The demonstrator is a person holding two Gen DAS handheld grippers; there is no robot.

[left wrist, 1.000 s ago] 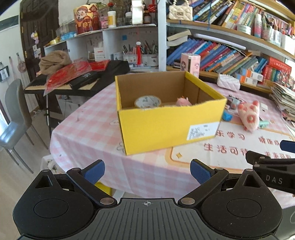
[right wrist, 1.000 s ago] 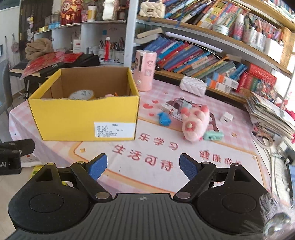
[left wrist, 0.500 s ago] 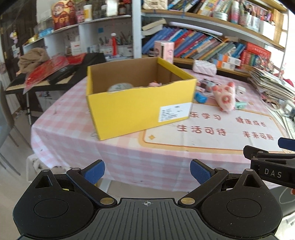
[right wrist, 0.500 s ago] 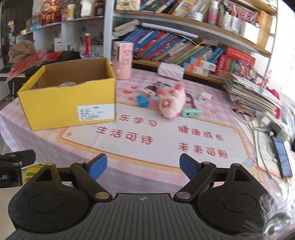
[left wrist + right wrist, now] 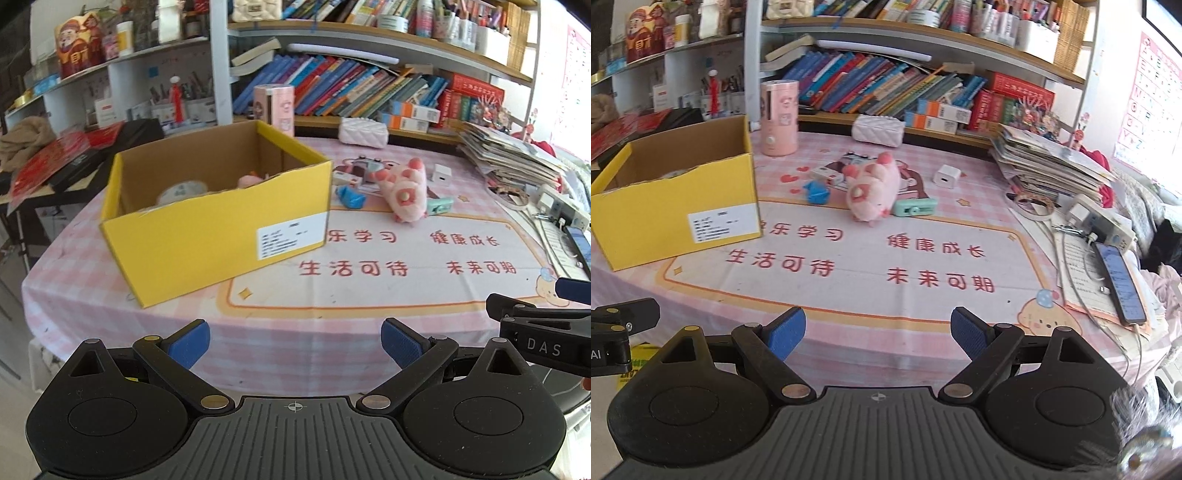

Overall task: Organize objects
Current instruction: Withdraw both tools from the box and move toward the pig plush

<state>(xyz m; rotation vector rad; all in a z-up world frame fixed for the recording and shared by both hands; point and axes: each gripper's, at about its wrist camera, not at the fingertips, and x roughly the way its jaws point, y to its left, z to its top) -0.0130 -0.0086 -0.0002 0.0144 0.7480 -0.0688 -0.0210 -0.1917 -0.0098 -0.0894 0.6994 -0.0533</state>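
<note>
A yellow cardboard box [image 5: 221, 236] [image 5: 676, 218] stands open on the table's left, holding a roll of tape [image 5: 181, 192] and a small pink toy [image 5: 249, 181]. Right of it lie a pink plush pig [image 5: 404, 192] [image 5: 873, 190], a small blue toy [image 5: 351, 196] [image 5: 816, 192], a mint green item [image 5: 439, 205] [image 5: 915, 206] and a white charger cube [image 5: 441, 173] [image 5: 946, 176]. My left gripper [image 5: 295, 341] is open and empty at the table's near edge. My right gripper [image 5: 877, 332] is open and empty, also at the near edge, to the right.
A pink cylinder [image 5: 778, 118] and a white quilted pouch [image 5: 878, 129] stand at the table's back. A stack of papers [image 5: 1049, 162], a power strip [image 5: 1100, 221] and a phone [image 5: 1119, 280] lie on the right. Bookshelves rise behind.
Both grippers have pulled back and swung right, so the box and toys look farther off and more to the left. Both stay open and empty.
</note>
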